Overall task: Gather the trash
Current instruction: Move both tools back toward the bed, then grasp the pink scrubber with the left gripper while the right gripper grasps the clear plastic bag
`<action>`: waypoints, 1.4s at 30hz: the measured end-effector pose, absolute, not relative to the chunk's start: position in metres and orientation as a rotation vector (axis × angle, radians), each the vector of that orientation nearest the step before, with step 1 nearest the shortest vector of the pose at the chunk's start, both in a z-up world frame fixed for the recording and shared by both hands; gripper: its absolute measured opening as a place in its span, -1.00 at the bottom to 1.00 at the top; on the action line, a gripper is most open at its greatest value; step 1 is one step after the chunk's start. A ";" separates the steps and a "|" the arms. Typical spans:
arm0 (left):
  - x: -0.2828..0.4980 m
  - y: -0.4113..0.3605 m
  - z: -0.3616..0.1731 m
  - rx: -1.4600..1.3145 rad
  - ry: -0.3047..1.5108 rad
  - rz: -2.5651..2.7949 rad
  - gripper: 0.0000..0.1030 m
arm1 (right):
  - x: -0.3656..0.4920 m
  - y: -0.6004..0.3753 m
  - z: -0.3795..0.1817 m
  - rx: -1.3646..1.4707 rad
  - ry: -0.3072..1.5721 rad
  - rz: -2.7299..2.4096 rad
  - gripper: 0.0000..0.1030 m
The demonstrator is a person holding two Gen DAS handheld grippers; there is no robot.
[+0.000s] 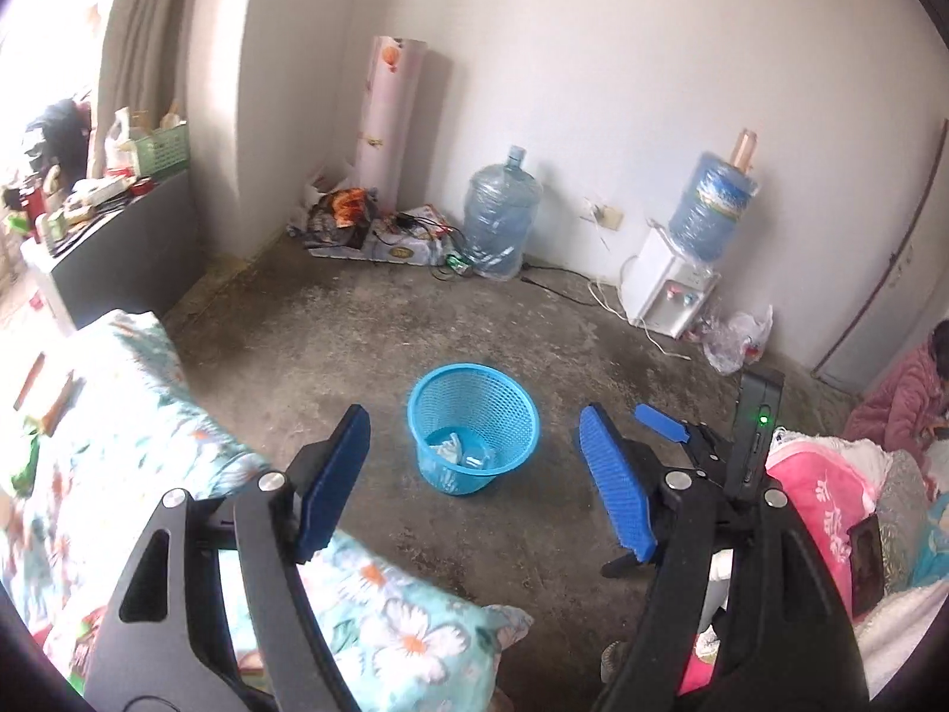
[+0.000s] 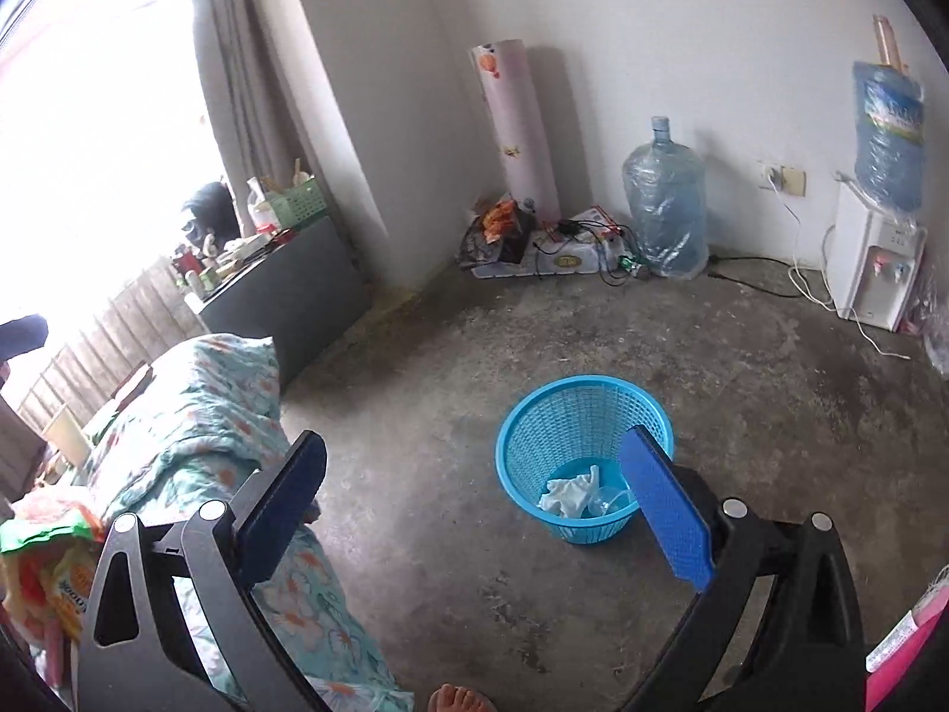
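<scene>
A light-blue mesh basket stands on the concrete floor, and crumpled white paper lies at its bottom. My left gripper hovers above and in front of the basket, open, with nothing between its blue pads. To its right, one blue finger of my right gripper shows beside its black body. In the right wrist view the same basket holds the white paper. My right gripper is wide open and empty, its right pad overlapping the basket's rim.
A bed with a floral quilt fills the left, with snack wrappers on it. A water jug, a dispenser, a rolled mat and cables line the wall. A person in pink sits at the right. A bare foot shows below.
</scene>
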State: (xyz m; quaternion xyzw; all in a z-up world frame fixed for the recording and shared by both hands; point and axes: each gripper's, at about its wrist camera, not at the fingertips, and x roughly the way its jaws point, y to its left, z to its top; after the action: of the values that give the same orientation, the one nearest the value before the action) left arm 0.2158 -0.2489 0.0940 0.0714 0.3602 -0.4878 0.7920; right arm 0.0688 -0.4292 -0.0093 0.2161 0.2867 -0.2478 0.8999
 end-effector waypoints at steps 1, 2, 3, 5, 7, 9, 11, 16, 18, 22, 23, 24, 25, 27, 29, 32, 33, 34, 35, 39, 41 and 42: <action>0.218 -0.228 0.102 0.129 0.770 -1.012 0.35 | 0.070 -0.423 -0.003 0.447 0.585 -0.479 0.88; 0.221 -0.207 0.109 0.102 0.765 -0.971 0.37 | 0.072 -0.415 0.003 0.449 0.576 -0.454 0.88; 0.223 -0.187 0.117 0.075 0.759 -0.920 0.43 | 0.075 -0.407 0.008 0.454 0.572 -0.424 0.88; 0.226 -0.142 0.136 0.022 0.735 -0.819 0.45 | 0.083 -0.395 0.018 0.478 0.560 -0.350 0.88; 0.229 -0.099 0.150 -0.013 0.708 -0.726 0.46 | 0.092 -0.383 0.025 0.496 0.553 -0.279 0.88; 0.231 -0.061 0.160 -0.050 0.688 -0.637 0.46 | 0.106 -0.369 0.029 0.501 0.559 -0.210 0.87; 0.236 -0.025 0.164 -0.097 0.685 -0.568 0.46 | 0.122 -0.351 0.032 0.505 0.565 -0.141 0.87; 0.257 0.032 0.149 -0.134 0.731 -0.463 0.46 | 0.170 -0.313 0.032 0.509 0.633 0.008 0.87; 0.260 0.049 0.137 -0.100 0.758 -0.460 0.45 | 0.186 -0.300 0.031 0.518 0.663 0.062 0.87; 0.267 0.046 0.109 0.126 0.786 -0.441 0.43 | 0.213 -0.276 0.030 0.516 0.714 0.158 0.80; 0.266 0.045 0.100 0.190 0.798 -0.435 0.43 | 0.218 -0.270 0.032 0.505 0.720 0.188 0.77; 0.269 0.042 0.092 0.245 0.816 -0.433 0.43 | 0.225 -0.264 0.034 0.488 0.727 0.223 0.76; 0.273 0.042 0.084 0.289 0.836 -0.431 0.41 | 0.230 -0.257 0.035 0.466 0.733 0.259 0.76; 0.285 0.048 0.070 0.337 0.882 -0.427 0.37 | 0.240 -0.240 0.039 0.399 0.740 0.320 0.73; 0.300 0.055 0.060 0.347 0.935 -0.423 0.35 | 0.250 -0.221 0.044 0.308 0.744 0.381 0.70; 0.320 0.064 0.044 0.348 1.007 -0.461 0.35 | 0.264 -0.191 0.050 0.174 0.748 0.501 0.67; 0.326 0.066 0.039 0.349 1.031 -0.480 0.35 | 0.268 -0.183 0.050 0.135 0.750 0.541 0.66; 0.331 0.068 0.034 0.344 1.057 -0.503 0.35 | 0.273 -0.176 0.051 0.104 0.755 0.584 0.66; 0.336 0.069 0.028 0.336 1.091 -0.537 0.35 | 0.278 -0.170 0.051 0.083 0.766 0.627 0.66; 0.347 0.068 0.008 0.352 1.180 -0.616 0.35 | 0.298 -0.146 0.048 0.001 0.818 0.756 0.65; 0.354 0.069 0.001 0.345 1.209 -0.633 0.35 | 0.306 -0.134 0.044 -0.028 0.852 0.814 0.63; 0.358 0.070 -0.003 0.331 1.227 -0.636 0.35 | 0.310 -0.128 0.042 -0.043 0.870 0.833 0.61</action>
State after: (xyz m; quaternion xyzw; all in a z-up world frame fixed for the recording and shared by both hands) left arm 0.3575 0.0702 -0.0026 0.1521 0.5631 -0.2918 0.7581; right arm 0.3105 -0.1279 0.0418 -0.0204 0.4091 0.3919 0.8238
